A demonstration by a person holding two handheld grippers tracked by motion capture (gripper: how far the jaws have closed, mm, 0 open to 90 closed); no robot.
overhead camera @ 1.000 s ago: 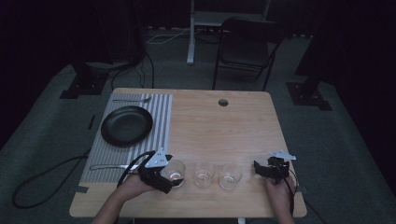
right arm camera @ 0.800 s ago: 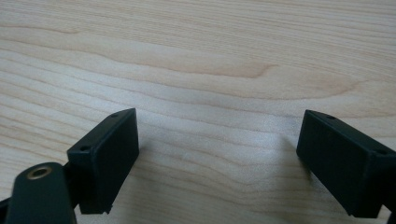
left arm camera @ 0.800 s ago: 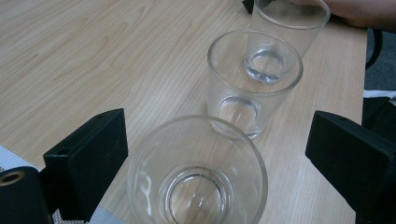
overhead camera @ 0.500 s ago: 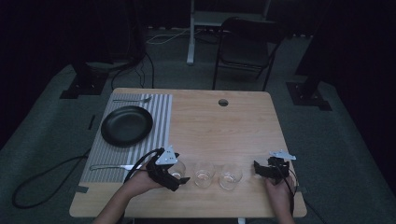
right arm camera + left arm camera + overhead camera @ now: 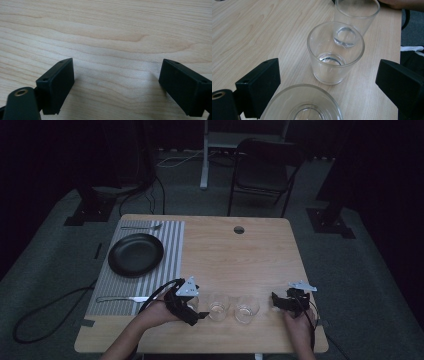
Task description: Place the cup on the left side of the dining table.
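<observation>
1. My left gripper (image 5: 192, 307) holds the nearest glass (image 5: 303, 105) between its jaws (the pads seem to press its sides, though the contact itself is cut off at the frame edge).
2. Straight ahead stand the middle glass (image 5: 336, 53) and the far glass (image 5: 357, 18), in one line along my gripper's axis on the worktop (image 5: 240, 255).
3. My right gripper (image 5: 284, 301) rests wide and empty beyond the far glass.

Three glasses (image 5: 335, 53), one black plate (image 5: 136, 254), one striped placemat (image 5: 167, 245), one fork (image 5: 140, 227), one knife (image 5: 120, 298).
</observation>
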